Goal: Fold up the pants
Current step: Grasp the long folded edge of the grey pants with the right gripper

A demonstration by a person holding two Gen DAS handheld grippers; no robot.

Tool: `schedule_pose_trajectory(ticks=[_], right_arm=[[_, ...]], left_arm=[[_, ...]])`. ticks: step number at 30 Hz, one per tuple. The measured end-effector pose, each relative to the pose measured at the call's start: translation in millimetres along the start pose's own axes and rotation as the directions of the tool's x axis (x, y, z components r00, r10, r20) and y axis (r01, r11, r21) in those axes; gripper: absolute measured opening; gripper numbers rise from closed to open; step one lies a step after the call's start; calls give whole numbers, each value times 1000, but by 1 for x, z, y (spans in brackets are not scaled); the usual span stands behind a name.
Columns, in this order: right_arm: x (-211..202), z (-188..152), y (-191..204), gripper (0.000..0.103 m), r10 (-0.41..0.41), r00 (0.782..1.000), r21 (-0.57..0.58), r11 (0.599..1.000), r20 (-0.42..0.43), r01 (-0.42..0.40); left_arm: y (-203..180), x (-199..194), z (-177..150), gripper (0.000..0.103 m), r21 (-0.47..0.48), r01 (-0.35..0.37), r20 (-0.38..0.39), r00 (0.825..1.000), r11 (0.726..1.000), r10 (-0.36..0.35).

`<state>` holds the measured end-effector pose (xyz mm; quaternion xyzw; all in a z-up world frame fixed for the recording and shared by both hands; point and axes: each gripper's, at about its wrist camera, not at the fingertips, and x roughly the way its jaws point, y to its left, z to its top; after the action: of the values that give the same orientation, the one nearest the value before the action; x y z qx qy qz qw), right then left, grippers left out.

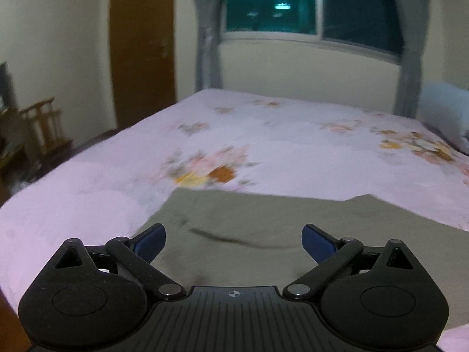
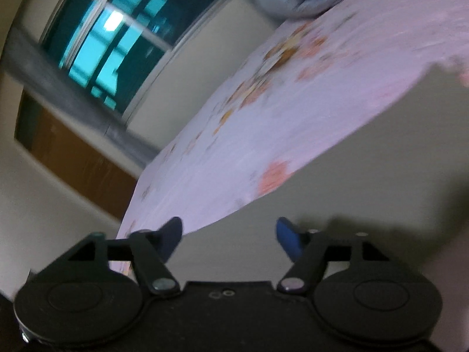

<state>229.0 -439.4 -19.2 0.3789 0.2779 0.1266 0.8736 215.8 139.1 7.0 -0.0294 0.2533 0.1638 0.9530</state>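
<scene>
**Both hand-held grippers spread above the pants on the bed**

In the left wrist view, the left hand-held gripper (image 1: 233,242) fills the bottom of the frame with its blue-padded fingers (image 1: 151,242) spread wide and nothing between them. Below and ahead of it, the olive-grey pants (image 1: 234,214) lie flat across the lower middle of the frame, on the pink floral bed (image 1: 263,140). A curved crease crosses the cloth between the fingertips. A window (image 1: 293,3) with grey curtains sits at the top centre, a wooden door (image 1: 143,50) at the upper left, and a pale blue pillow (image 1: 442,111) at the right edge.

The right wrist view is tilted and blurred. The right hand-held gripper (image 2: 229,239) is also spread, holding nothing, at the bottom of the frame. The pants (image 2: 366,176) cover the lower right, their edge running diagonally against the bed (image 2: 293,102). The window (image 2: 117,35) is at the upper left.
</scene>
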Motion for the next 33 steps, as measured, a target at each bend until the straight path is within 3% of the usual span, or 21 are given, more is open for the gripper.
schedule_pose_trajectory(ticks=[4, 8, 13, 22, 24, 26, 31, 33], right_arm=[[-39, 1, -36, 67, -38, 997, 62, 998, 74, 34], [-64, 2, -82, 63, -130, 979, 184, 978, 155, 101], [-78, 7, -136, 50, -225, 948, 381, 916, 225, 127], [-72, 20, -193, 50, -215, 947, 507, 859, 240, 67], [-70, 21, -206, 48, -204, 946, 530, 847, 250, 43], [-72, 23, -210, 46, -202, 944, 537, 843, 261, 32], [-66, 27, -210, 46, -173, 950, 511, 859, 260, 17], [-63, 28, -208, 34, -178, 951, 498, 867, 254, 29]], left_arm=[[-34, -12, 3, 99, 38, 56, 11, 998, 998, -56], [-87, -16, -8, 100, 66, 164, -26, 986, 984, -163], [-181, -16, -40, 100, 131, 294, -105, 954, 947, -281], [-308, -29, -84, 100, 218, 419, -218, 901, 881, -375], [-325, -29, -100, 103, 234, 411, -265, 899, 881, -349], [-328, -36, -107, 103, 234, 393, -240, 910, 889, -339], [-328, -45, -109, 103, 212, 389, -232, 911, 897, -340], [-322, -42, -103, 103, 172, 398, -218, 908, 901, -359]])
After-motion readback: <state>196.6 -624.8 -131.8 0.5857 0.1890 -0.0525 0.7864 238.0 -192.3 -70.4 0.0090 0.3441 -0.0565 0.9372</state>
